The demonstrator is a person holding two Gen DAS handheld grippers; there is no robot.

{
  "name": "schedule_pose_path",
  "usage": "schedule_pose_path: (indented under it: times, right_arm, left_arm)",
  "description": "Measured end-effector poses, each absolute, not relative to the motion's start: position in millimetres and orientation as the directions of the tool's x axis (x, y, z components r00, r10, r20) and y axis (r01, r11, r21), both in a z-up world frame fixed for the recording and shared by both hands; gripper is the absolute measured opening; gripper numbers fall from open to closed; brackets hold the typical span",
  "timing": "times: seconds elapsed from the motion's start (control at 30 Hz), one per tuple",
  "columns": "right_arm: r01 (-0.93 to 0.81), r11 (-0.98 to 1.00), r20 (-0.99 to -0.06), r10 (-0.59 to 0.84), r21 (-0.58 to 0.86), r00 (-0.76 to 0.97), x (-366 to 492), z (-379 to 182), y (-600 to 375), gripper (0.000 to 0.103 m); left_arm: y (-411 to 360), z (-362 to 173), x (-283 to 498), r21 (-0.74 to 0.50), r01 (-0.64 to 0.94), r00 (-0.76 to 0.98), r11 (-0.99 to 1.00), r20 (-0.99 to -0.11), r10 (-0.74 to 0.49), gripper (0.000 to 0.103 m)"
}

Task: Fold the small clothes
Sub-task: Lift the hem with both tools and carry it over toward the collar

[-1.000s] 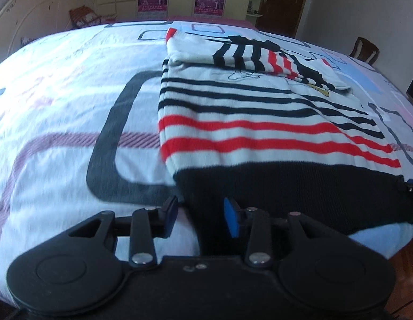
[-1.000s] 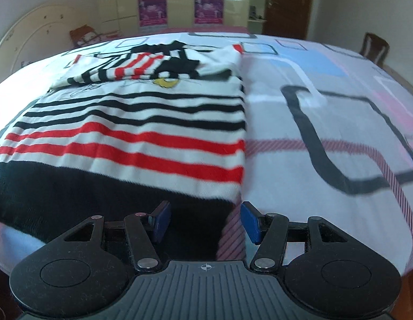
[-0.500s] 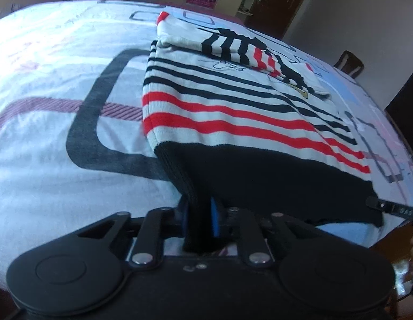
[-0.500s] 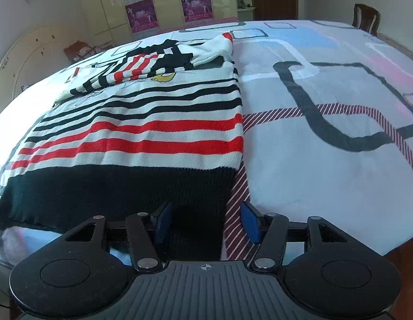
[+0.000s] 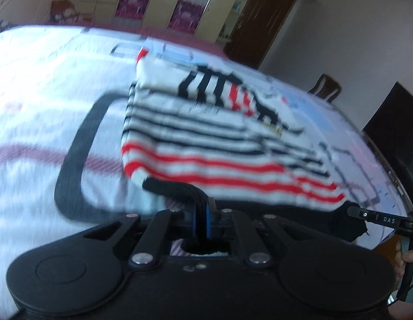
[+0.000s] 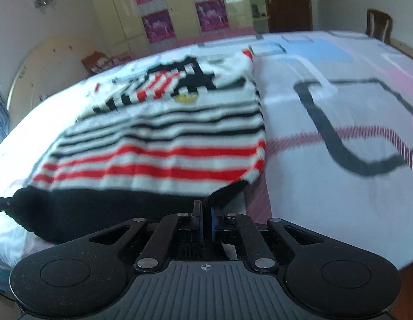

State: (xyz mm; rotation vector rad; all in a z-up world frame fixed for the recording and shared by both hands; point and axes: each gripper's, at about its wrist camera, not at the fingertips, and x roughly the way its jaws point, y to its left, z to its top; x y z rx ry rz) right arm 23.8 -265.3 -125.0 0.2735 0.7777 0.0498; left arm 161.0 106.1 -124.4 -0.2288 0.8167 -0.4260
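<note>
With the jaws of the left gripper (image 5: 201, 220) and the right gripper (image 6: 205, 222) each clamped on one corner of the black hem of the striped sweater (image 6: 163, 144) on the bed (image 6: 340, 181), the hem fold is beginning, and next both corners probably must travel evenly toward the folded sleeves.

Sweater (image 6: 163, 144): white, black and red stripes, black hem, seemingly yellow motif; bedsheet (image 6: 340, 192) white, grey outlines.

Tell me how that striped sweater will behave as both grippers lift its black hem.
Likely floppy: the striped sweater sags between the left gripper and right gripper. Probably light, the hem rising easily. The knit looks grippy, so slipping seems unlikely.
</note>
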Motion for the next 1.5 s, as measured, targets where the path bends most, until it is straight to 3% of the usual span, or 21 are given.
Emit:
schedule_pose_path:
  times: [0.33,0.8,1.17,1.5]
  right_arm:
    - [0.027,0.954,-0.574,0.157,0.298,0.804,83.7,-81.0,-284.5,0.005]
    - [0.02,0.943,-0.511,0.163,0.333,0.844,247.7,-70.7,-318.1,0.005]
    - [0.067,0.922,-0.564,0.174,0.381,0.807,374.8,-100.6,-344.8,0.005]
    - [0.159,0.888,-0.658,0.19,0.432,0.728,433.8,-155.7,-363.0,0.005]
  left_arm:
    - [91.6,-78.0,222.3,-0.38,0.318,0.693,0.869,-0.532,-0.486,0.006]
    - [59.6,-69.6,366.0,-0.384,0.267,0.757,0.884,-0.485,-0.439,0.006]
    - [40.5,-96.5,469.2,-0.34,0.171,0.759,0.925,-0.553,-0.343,0.006]
    - [26.4,-134.5,520.0,-0.271,0.102,0.711,0.957,-0.653,-0.261,0.006]
